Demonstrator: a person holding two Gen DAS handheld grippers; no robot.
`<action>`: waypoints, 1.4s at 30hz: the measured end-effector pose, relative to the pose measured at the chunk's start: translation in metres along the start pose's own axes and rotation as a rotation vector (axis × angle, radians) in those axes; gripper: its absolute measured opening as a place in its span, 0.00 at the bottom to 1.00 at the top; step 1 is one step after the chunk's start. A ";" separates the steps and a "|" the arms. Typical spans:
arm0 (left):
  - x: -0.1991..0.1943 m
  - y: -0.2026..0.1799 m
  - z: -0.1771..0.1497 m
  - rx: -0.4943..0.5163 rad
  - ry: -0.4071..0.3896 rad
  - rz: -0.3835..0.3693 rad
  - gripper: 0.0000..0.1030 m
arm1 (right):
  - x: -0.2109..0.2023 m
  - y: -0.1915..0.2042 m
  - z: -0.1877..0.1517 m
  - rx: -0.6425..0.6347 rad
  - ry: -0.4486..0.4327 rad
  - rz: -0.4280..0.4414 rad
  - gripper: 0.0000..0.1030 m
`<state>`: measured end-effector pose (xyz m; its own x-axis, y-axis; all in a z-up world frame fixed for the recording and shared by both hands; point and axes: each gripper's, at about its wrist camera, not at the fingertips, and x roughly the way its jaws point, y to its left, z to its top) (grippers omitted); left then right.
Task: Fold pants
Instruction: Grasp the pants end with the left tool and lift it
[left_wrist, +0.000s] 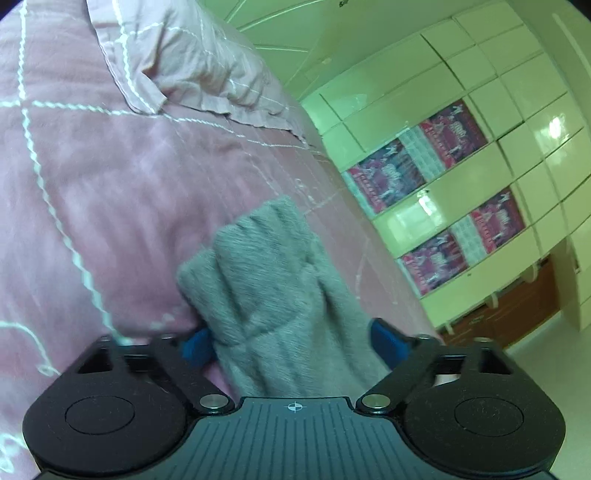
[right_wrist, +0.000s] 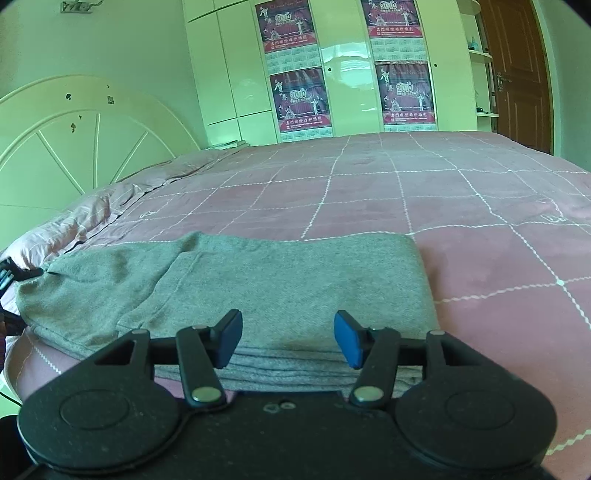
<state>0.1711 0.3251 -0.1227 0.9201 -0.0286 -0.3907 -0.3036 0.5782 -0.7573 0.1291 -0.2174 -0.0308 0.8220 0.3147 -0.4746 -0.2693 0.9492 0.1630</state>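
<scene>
The grey pants (right_wrist: 258, 280) lie folded on the pink bed cover (right_wrist: 480, 258), their stacked layers showing along the near edge. My right gripper (right_wrist: 288, 338) hangs just over that near edge, open, with its blue pads apart and no cloth pinched between them. A thick bunch of the grey pants (left_wrist: 273, 280) fills the gap between the pads of my left gripper (left_wrist: 291, 339), which is shut on it. The left wrist view is tilted. That same left gripper (right_wrist: 9, 275) shows at the pants' far left corner, where the cloth puckers.
A pink pillow (left_wrist: 184, 62) lies at the head of the bed below the white headboard (right_wrist: 74, 147). Beyond the bed stands a glossy wardrobe (right_wrist: 351, 74) with red posters (right_wrist: 299, 99). A brown door (right_wrist: 517, 74) is at the far right.
</scene>
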 end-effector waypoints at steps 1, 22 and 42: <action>0.001 0.006 0.002 -0.004 -0.003 0.024 0.49 | 0.001 0.002 0.000 0.002 0.002 0.000 0.46; -0.021 0.031 -0.003 0.053 -0.011 -0.076 0.35 | 0.076 0.104 -0.003 -0.149 0.168 0.057 0.52; -0.073 -0.186 -0.007 0.574 -0.094 -0.244 0.34 | 0.051 0.055 0.019 0.071 0.048 0.186 0.49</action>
<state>0.1587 0.2144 0.0428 0.9719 -0.1582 -0.1745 0.0751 0.9103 -0.4071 0.1659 -0.1490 -0.0301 0.7361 0.4865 -0.4705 -0.3772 0.8721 0.3117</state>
